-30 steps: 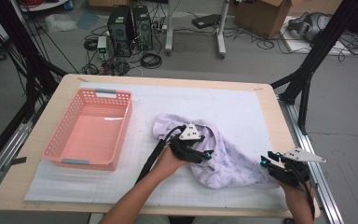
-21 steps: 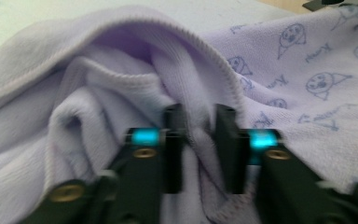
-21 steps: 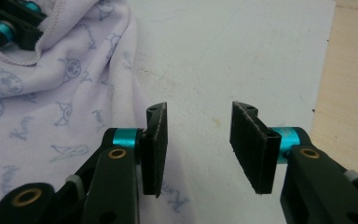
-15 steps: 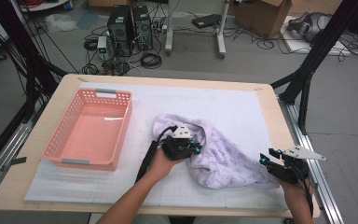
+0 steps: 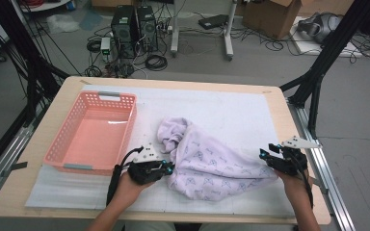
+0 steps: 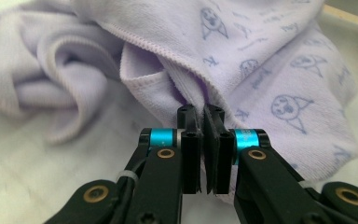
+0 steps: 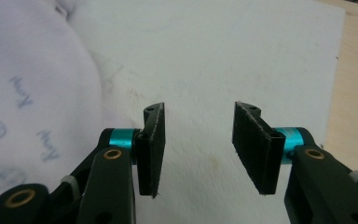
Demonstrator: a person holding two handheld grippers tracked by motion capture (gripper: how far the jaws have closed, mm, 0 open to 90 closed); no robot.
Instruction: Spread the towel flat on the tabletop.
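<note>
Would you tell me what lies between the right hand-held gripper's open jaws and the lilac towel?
Nothing but bare white mat: in the right gripper view, the right hand-held gripper stands open beside the lilac towel, with no cloth between the jaws.

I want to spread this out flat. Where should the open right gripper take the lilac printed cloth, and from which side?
Judging by its pose, grip the lilac printed cloth at its thin flat edge nearest the right gripper, coming in low from the right; the left gripper already pinches a hem.
</note>
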